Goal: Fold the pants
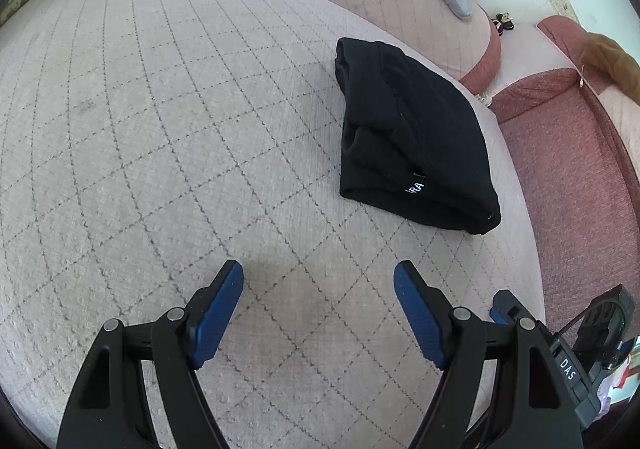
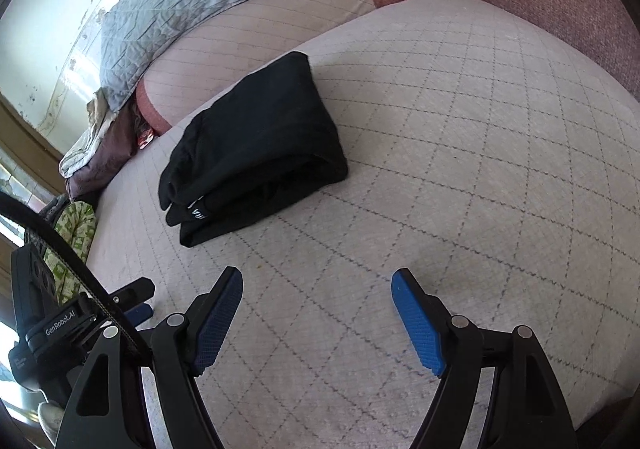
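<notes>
**Already folded, both grippers free**

Seemingly the folding was done: the black pants (image 1: 416,137) lay in a compact bundle on the quilted cushion (image 1: 160,129). Left gripper (image 1: 318,309) and right gripper (image 2: 316,313) hung spread and empty nearby; only tidying or withdrawal seemed left.

Left wrist view: aimed forward and down over the quilted cushion (image 1: 180,129), from near.
Right wrist view: likewise angled, close above it.
Shared: folded black pants (image 1: 412,133) (image 2: 256,145), seen right-of-centre and left-of-centre.
</notes>
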`<move>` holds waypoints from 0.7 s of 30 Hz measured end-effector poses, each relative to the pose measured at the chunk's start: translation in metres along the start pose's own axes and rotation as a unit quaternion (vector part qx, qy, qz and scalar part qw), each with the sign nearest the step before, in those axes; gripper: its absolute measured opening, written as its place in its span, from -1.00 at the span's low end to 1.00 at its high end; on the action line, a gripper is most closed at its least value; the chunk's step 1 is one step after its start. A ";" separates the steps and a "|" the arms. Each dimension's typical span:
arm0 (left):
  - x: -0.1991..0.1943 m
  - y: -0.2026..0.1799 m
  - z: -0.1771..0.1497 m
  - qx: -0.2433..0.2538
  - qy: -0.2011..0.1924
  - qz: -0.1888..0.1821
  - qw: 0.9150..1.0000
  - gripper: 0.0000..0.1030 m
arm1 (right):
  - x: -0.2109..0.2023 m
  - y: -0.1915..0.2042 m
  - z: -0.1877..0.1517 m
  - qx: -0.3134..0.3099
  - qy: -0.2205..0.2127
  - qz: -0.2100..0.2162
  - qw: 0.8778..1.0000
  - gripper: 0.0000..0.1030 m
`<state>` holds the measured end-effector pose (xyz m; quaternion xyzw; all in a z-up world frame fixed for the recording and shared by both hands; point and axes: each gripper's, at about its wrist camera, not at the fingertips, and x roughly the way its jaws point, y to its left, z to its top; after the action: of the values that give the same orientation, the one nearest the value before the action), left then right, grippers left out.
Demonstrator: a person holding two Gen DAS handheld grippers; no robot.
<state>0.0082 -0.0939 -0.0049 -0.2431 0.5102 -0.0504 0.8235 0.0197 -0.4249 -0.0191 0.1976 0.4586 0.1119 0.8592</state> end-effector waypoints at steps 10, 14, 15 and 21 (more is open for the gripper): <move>0.003 -0.015 0.038 -0.016 0.008 -0.050 0.999 0.49 | -0.009 0.001 0.045 0.016 -0.011 0.014 1.000 0.59; 0.007 -0.015 0.065 -0.023 -0.002 -0.057 0.998 0.49 | -0.001 -0.006 0.082 0.036 -0.019 0.014 0.999 0.60; 0.009 -0.015 0.070 -0.023 -0.005 -0.055 0.998 0.49 | 0.005 -0.008 0.091 0.038 -0.017 0.013 0.999 0.61; 0.040 -0.004 0.090 -0.048 0.023 -0.077 0.996 0.51 | 0.060 -0.015 0.110 0.084 0.035 0.061 0.994 0.61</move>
<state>0.1056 -0.0787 -0.0030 -0.3193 0.5110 -0.0948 0.7924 0.1446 -0.4417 -0.0150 0.2929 0.4830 0.1316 0.8146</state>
